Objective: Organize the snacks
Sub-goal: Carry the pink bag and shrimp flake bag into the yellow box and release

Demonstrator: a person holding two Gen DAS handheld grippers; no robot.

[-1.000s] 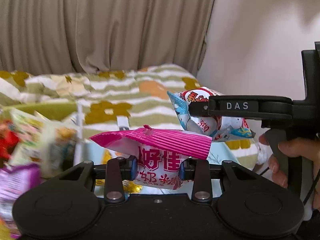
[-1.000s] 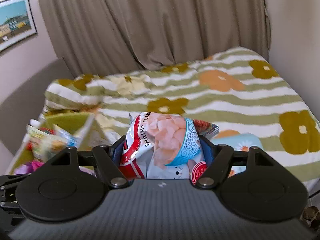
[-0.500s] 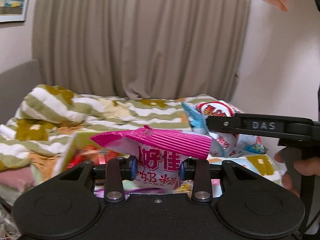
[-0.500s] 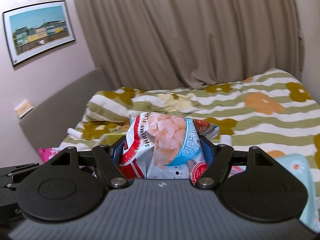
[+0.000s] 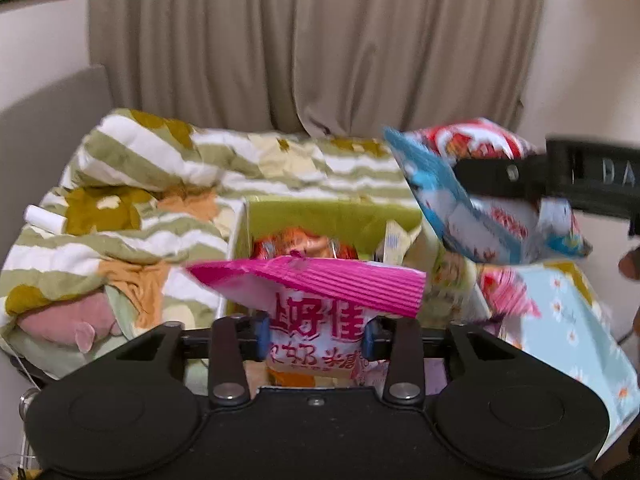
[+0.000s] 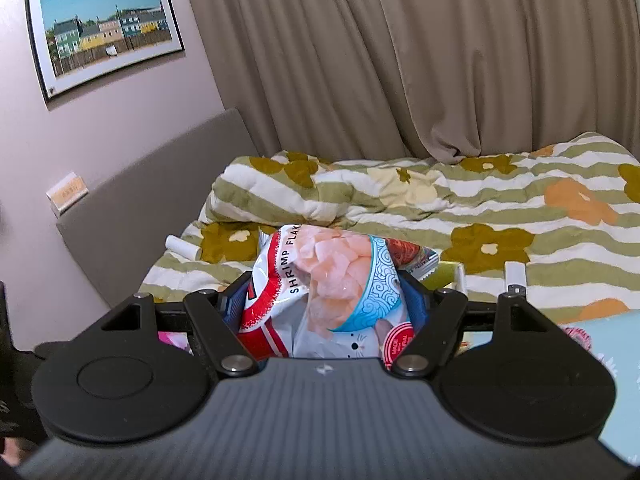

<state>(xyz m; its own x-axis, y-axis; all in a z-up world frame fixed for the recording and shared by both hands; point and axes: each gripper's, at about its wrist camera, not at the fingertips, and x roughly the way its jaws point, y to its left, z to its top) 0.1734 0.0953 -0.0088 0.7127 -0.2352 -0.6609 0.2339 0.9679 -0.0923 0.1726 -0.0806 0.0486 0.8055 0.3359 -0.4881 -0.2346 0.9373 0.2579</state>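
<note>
Tools both clamping snacks above green box: left tool pinching pink packet, right tool squeezing shrimp flakes bag.

Black tool, seemingly blue pads

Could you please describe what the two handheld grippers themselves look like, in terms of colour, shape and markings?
Both are matte black. The left gripper has a wide body with two round discs, silver pivot screws on angled linkage arms, and blue pads on its fingers. The right gripper looks the same, with a ribbed dark-grey body and a finger lettered "DA", cut off by the frame edge, in the left wrist view.
</note>
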